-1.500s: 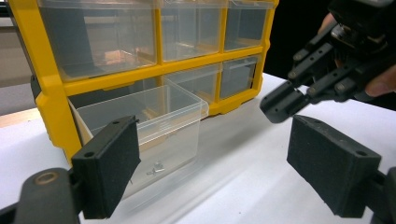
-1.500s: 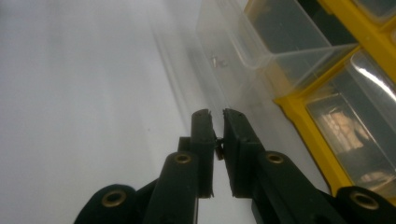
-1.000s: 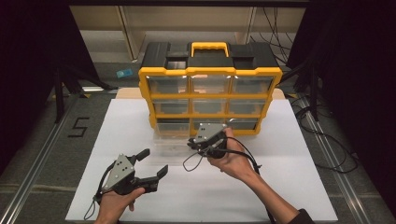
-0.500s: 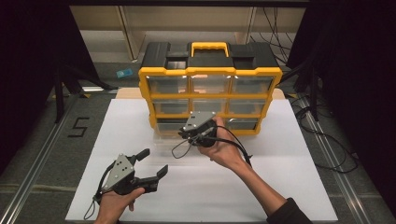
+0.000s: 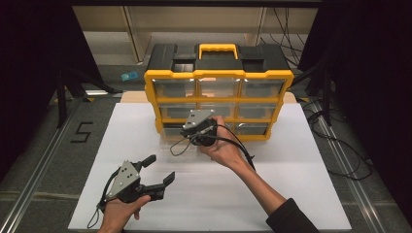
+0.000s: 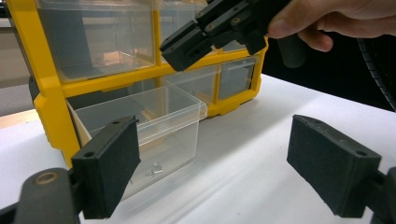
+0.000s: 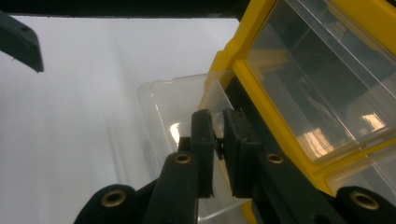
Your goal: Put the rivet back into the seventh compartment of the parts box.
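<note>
A yellow-framed organiser (image 5: 218, 77) with clear drawers stands at the back of the white table. Its bottom left drawer (image 6: 159, 116) is pulled out, and a few small screws (image 6: 154, 170) lie on its floor. My right gripper (image 5: 188, 132) hangs over this open drawer (image 7: 159, 93), close to the organiser's front (image 7: 233, 56). Its jaws (image 7: 218, 126) are shut on a small dark piece pinched between the pads. My left gripper (image 5: 160, 168) rests low near the table's front left, held in a hand. It is open (image 6: 219, 163) with nothing between its pads, and faces the drawer.
The white table top (image 5: 291, 194) reaches to the front and right. A cable (image 5: 243, 145) trails from the right gripper along the forearm. Dark floor with more cables (image 5: 350, 160) lies to the right. A number marking (image 5: 80, 132) is on the floor at left.
My right gripper has moved up and left across the table, from in front of the organiser to over the open drawer, jaws still shut. The left gripper has stayed put.
</note>
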